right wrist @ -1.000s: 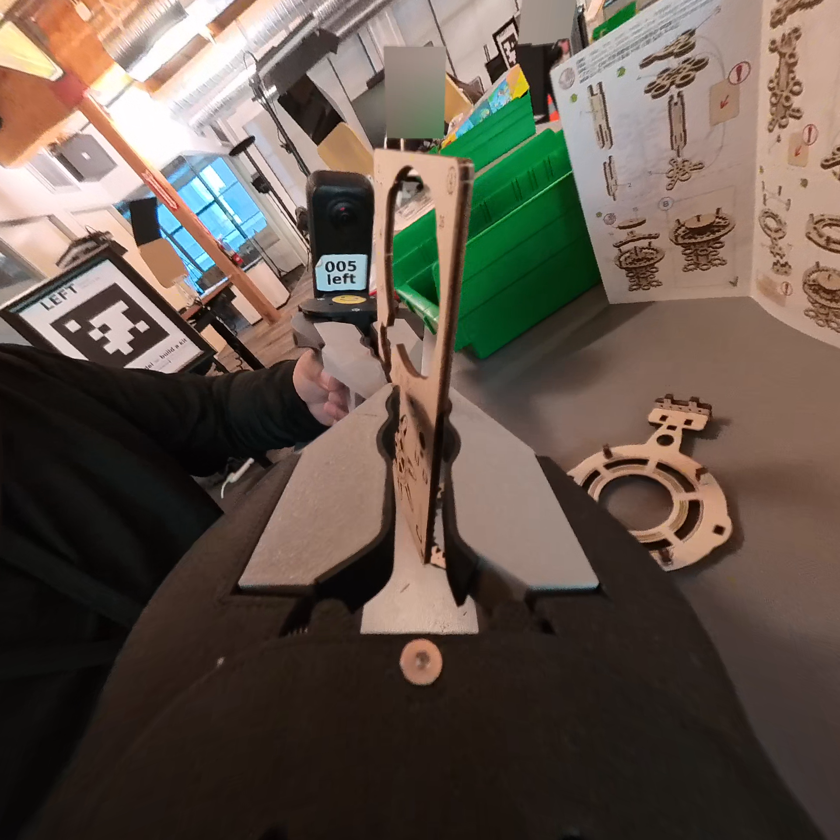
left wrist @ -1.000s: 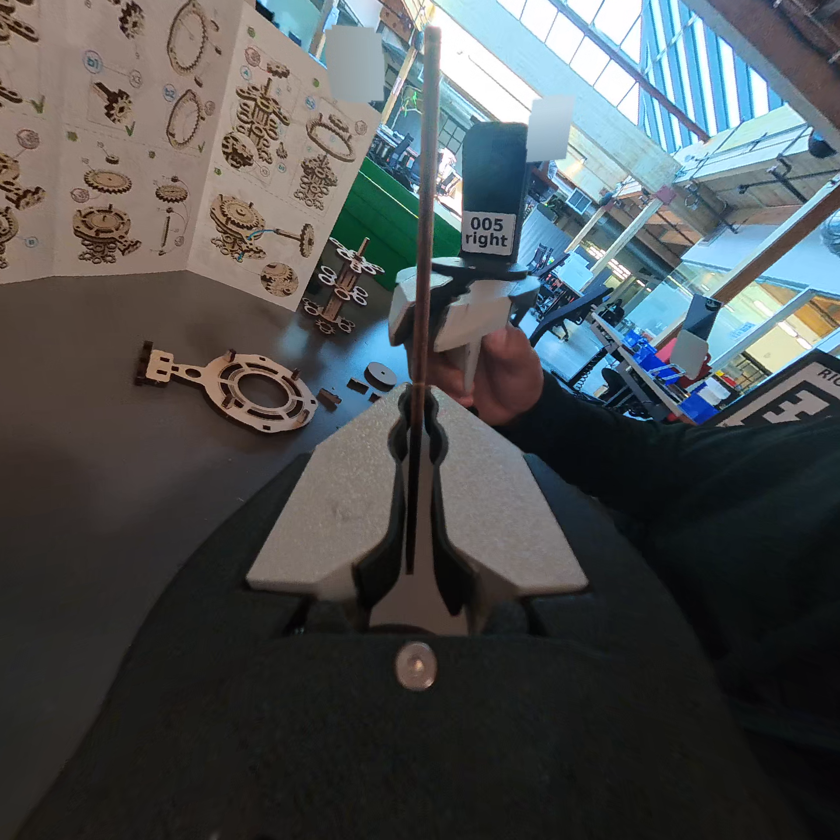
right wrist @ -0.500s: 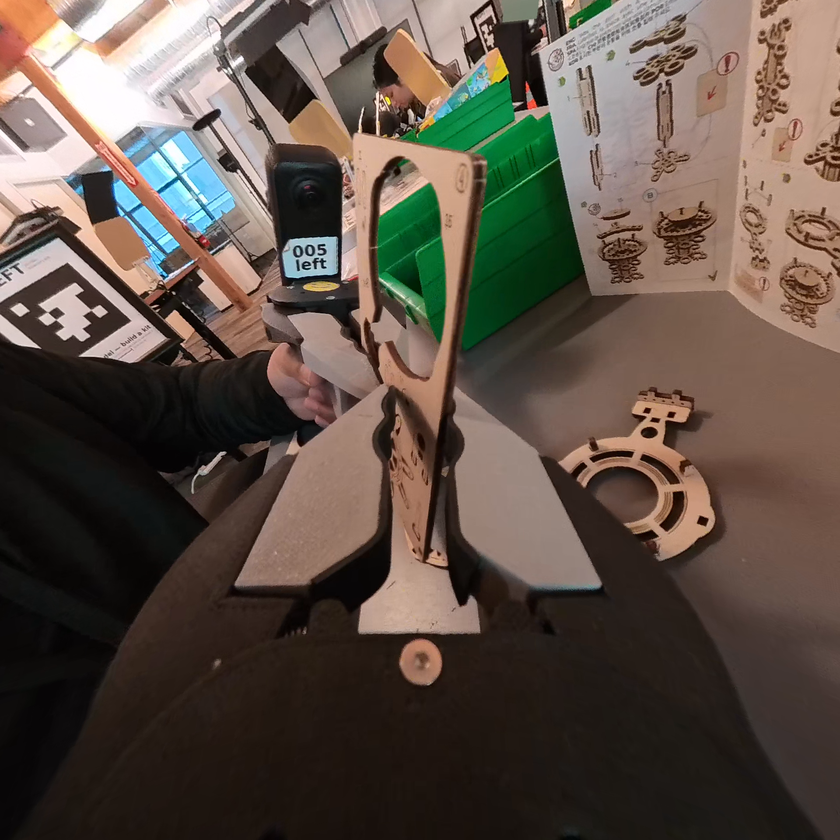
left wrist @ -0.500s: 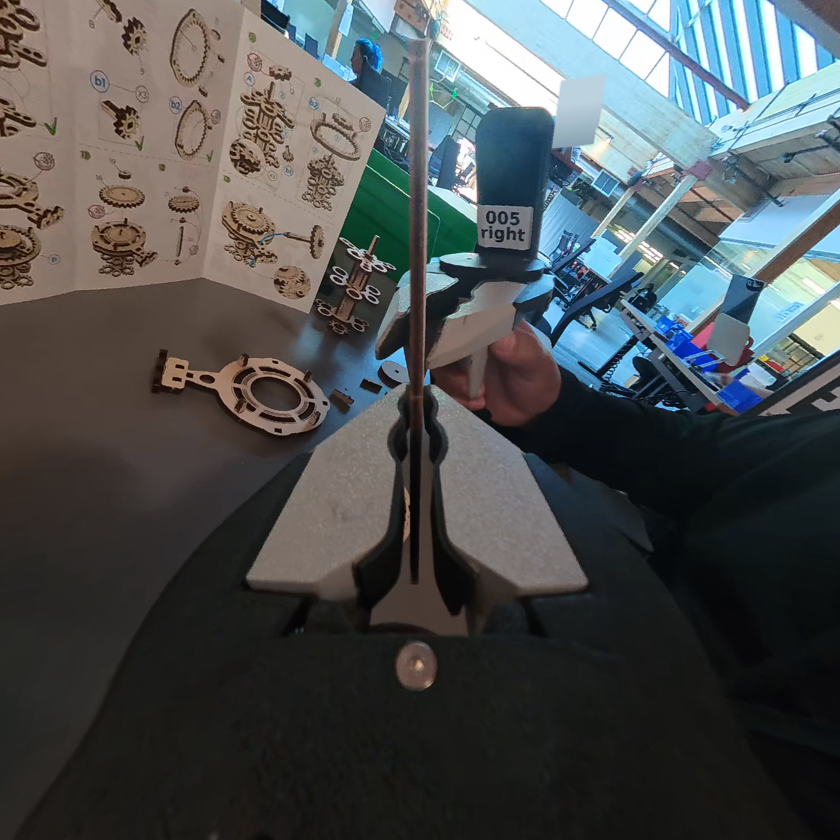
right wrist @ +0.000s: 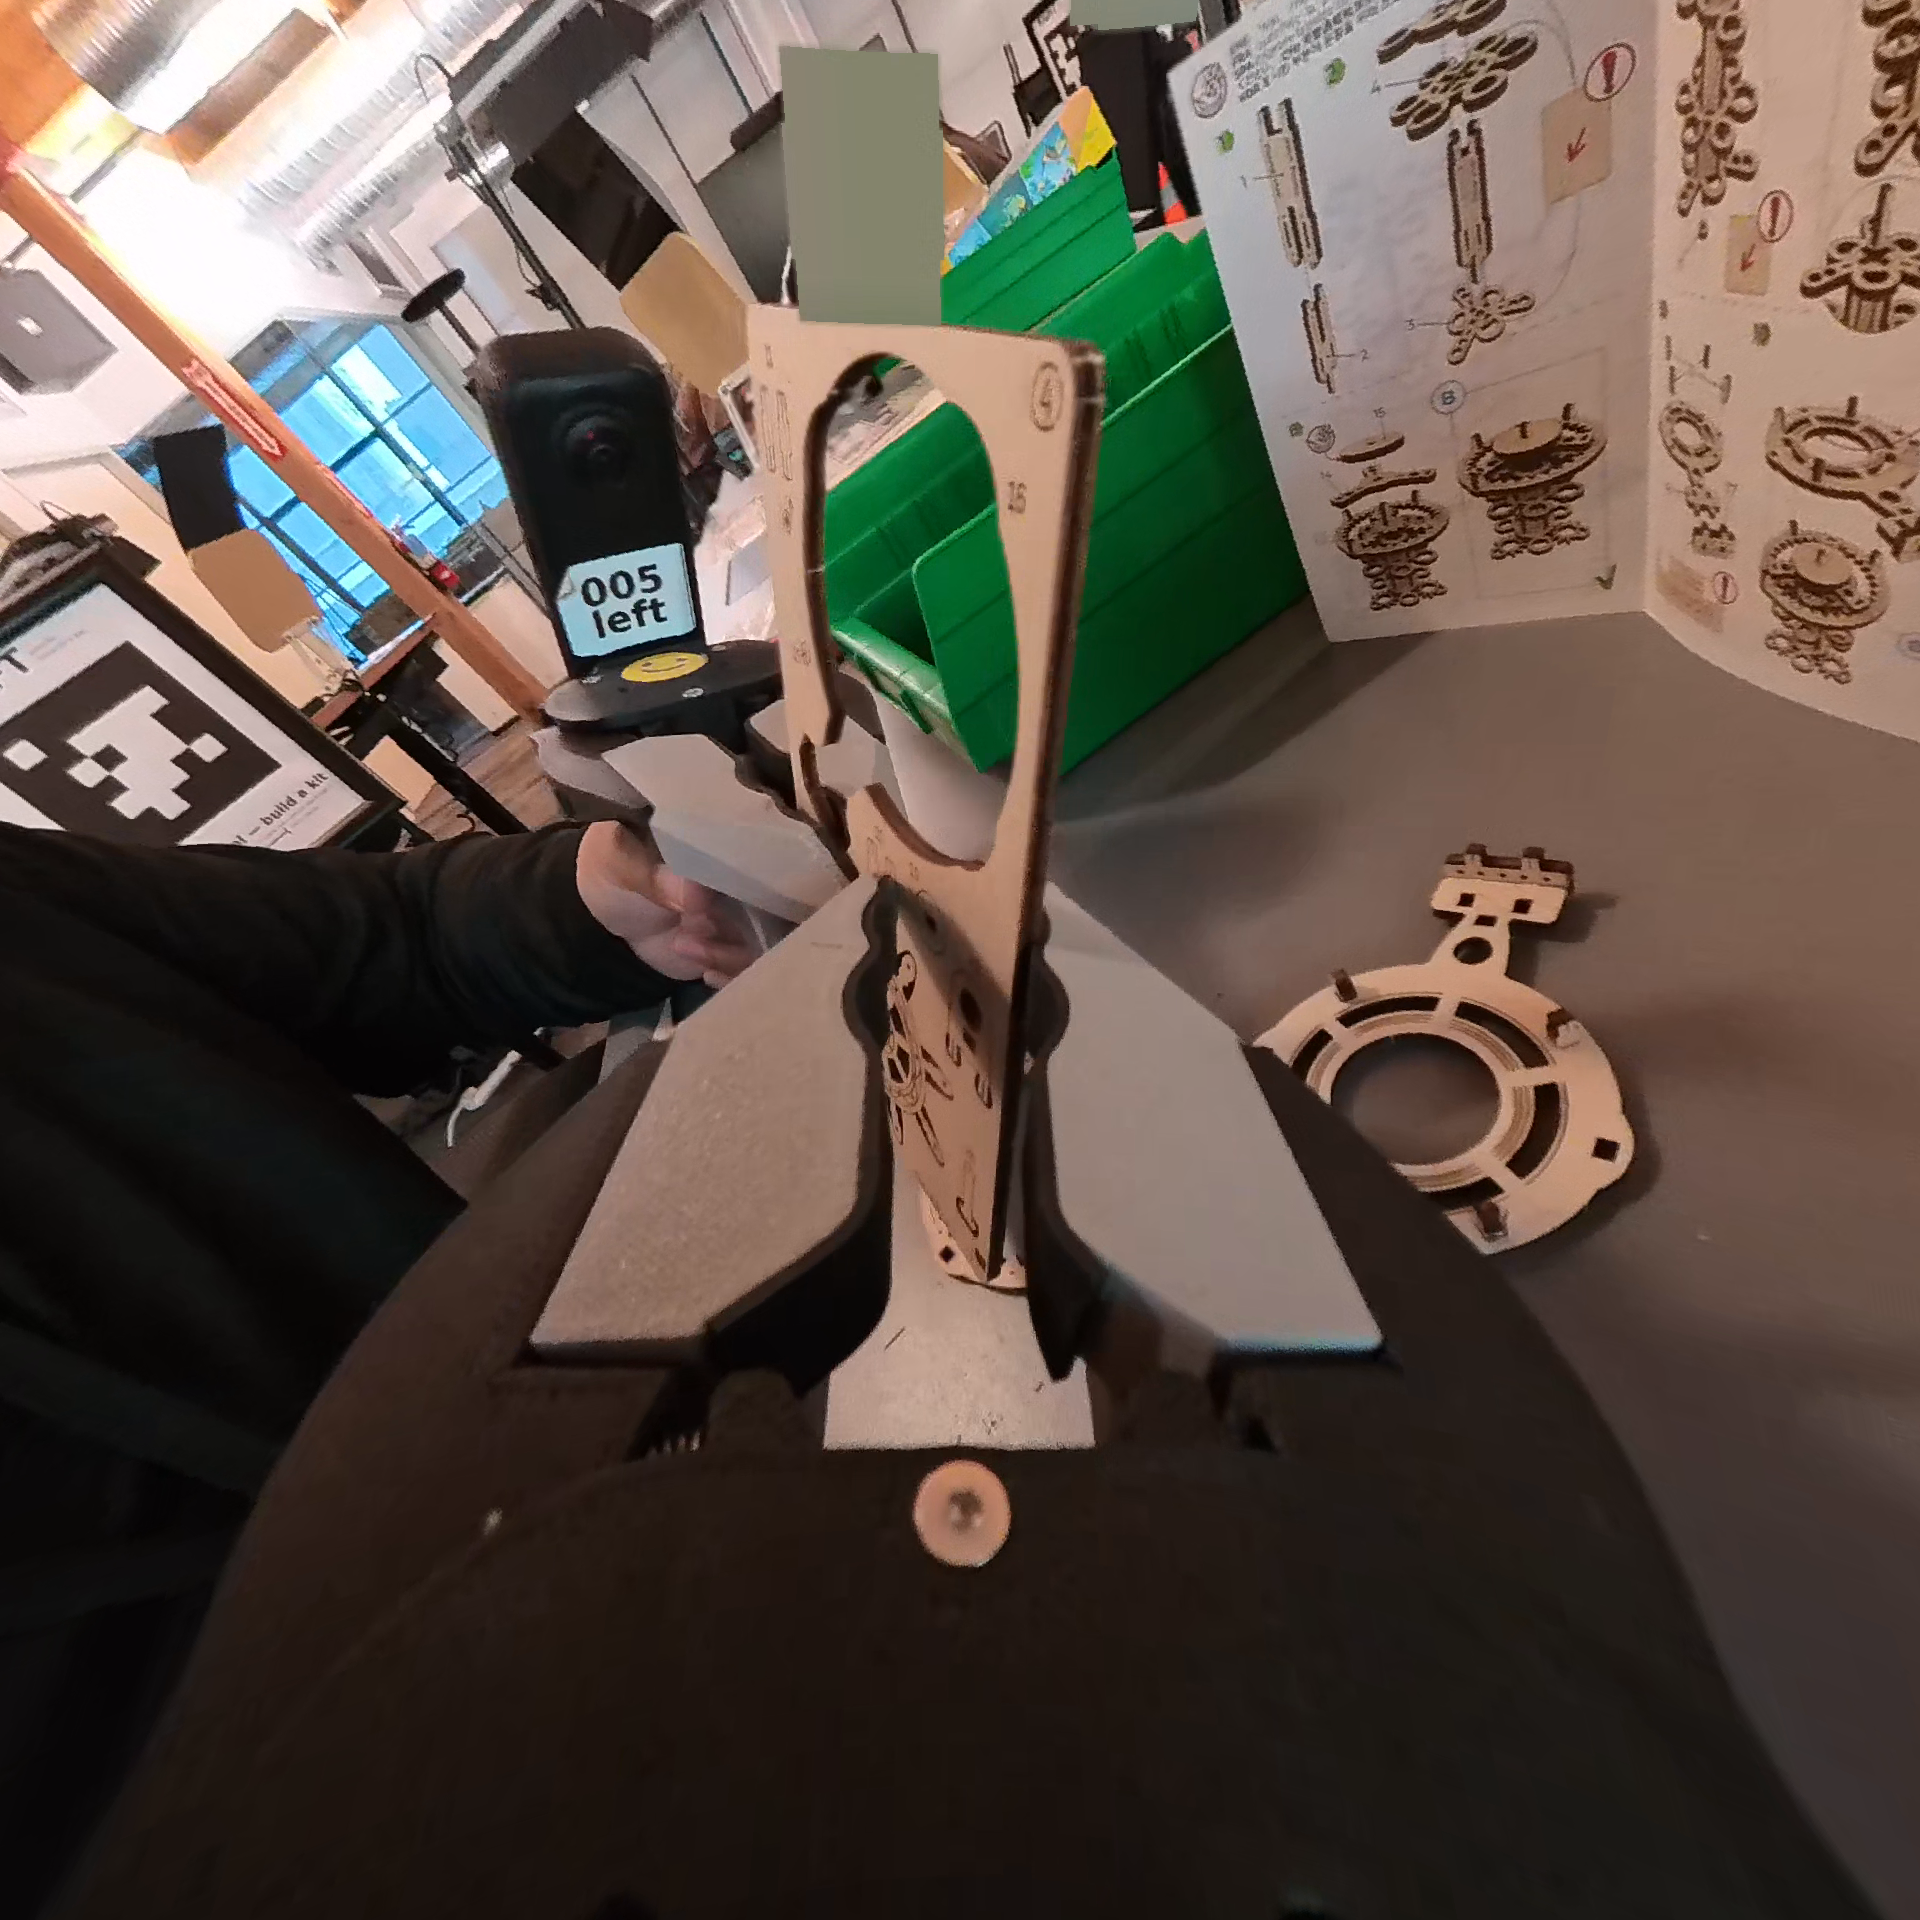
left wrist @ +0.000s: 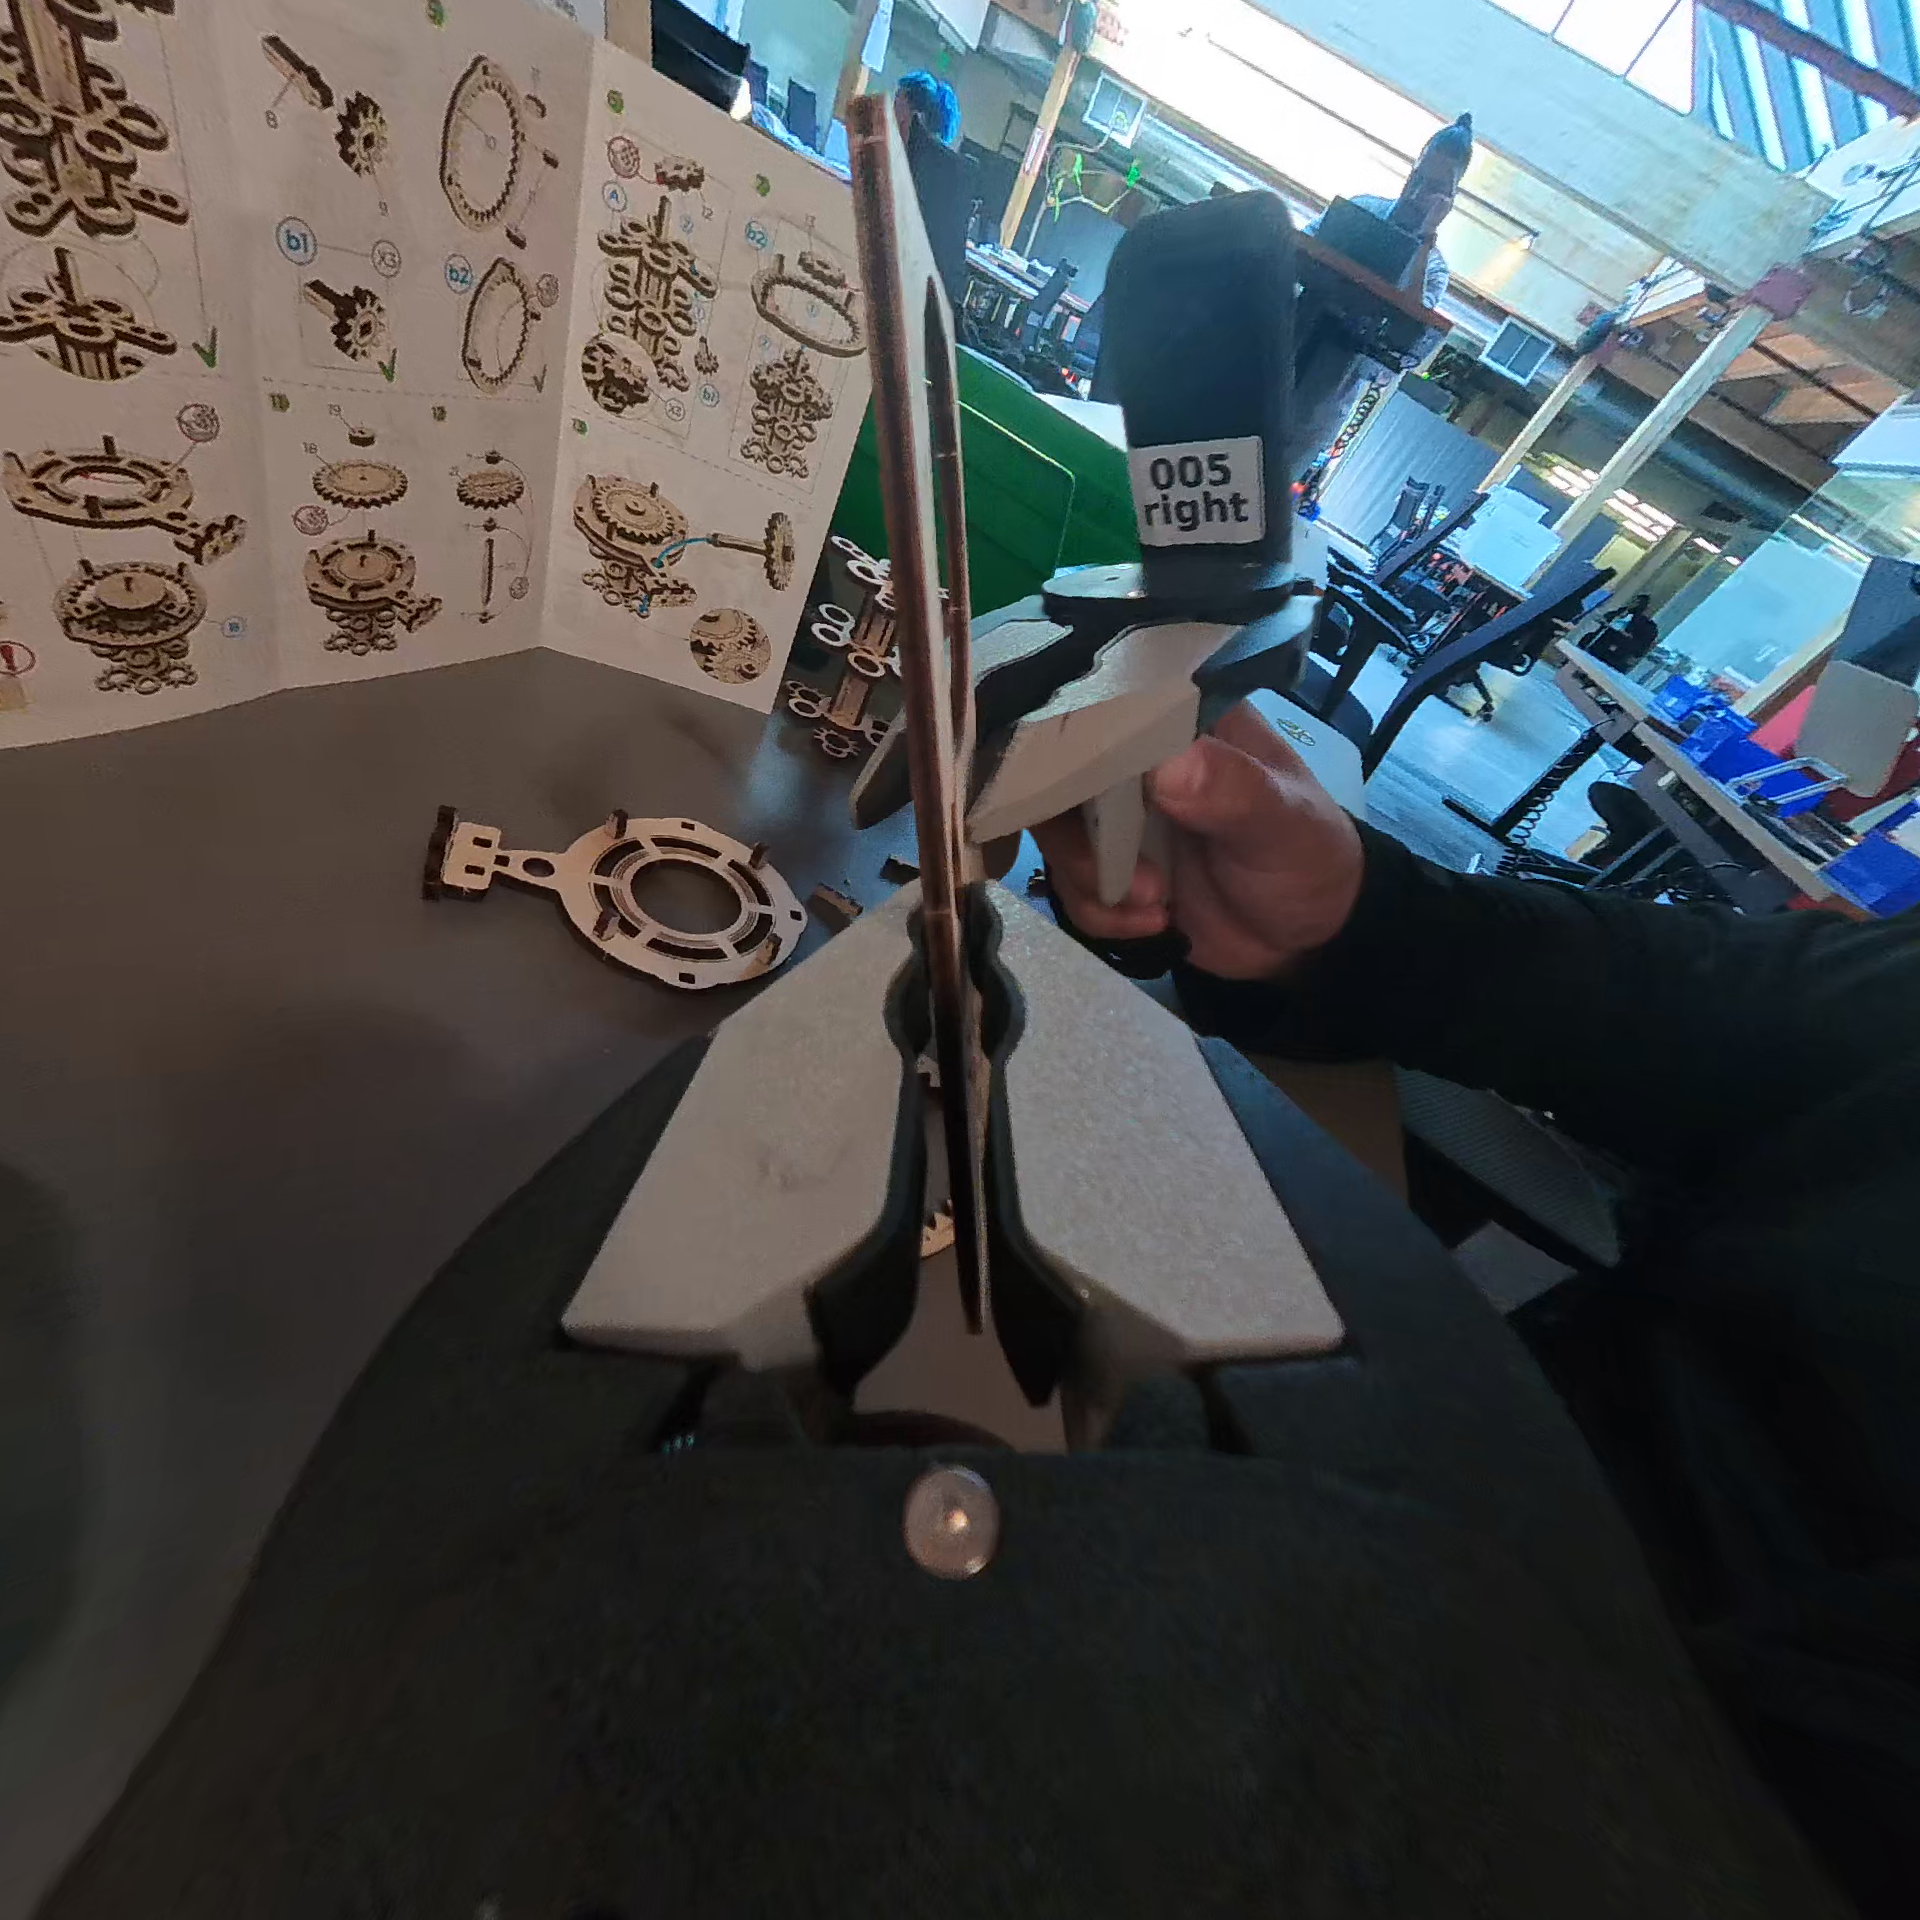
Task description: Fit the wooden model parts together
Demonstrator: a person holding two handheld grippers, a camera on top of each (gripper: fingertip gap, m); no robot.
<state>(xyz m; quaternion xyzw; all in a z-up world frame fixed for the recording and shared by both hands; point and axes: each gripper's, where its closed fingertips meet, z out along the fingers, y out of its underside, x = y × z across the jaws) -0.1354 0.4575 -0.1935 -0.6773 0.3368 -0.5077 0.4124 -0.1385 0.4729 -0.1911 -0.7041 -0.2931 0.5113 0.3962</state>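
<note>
A thin wooden parts sheet (left wrist: pixel 914 520) with a large cut-out stands upright above the grey table, and both grippers hold it. My left gripper (left wrist: pixel 948 920) is shut on its near lower edge. My right gripper (left wrist: pixel 935 805) clamps it from the far side, a hand on its handle. In the right wrist view the sheet (right wrist: pixel 1049 623) shows its face. There my right gripper (right wrist: pixel 956 920) is shut on it, with my left gripper (right wrist: pixel 821 800) beyond. A flat wooden ring part with a tabbed arm (left wrist: pixel 748 920) lies on the table; it also shows in the right wrist view (right wrist: pixel 1590 1132).
A folded instruction sheet (left wrist: pixel 312 364) stands along the back of the table and shows in the right wrist view (right wrist: pixel 1558 364). An assembled wooden spindle with ring petals (left wrist: pixel 862 665) and small loose pieces (left wrist: pixel 836 902) lie behind the grippers. Green bins (right wrist: pixel 1143 520) stand at the table's far edge. Less than 4 cm separates the two grippers' tips.
The sheet has turned slightly, so the left wrist view shows a sliver of its face instead of only its edge. Both grippers have stayed shut on it and shifted a little together.
</note>
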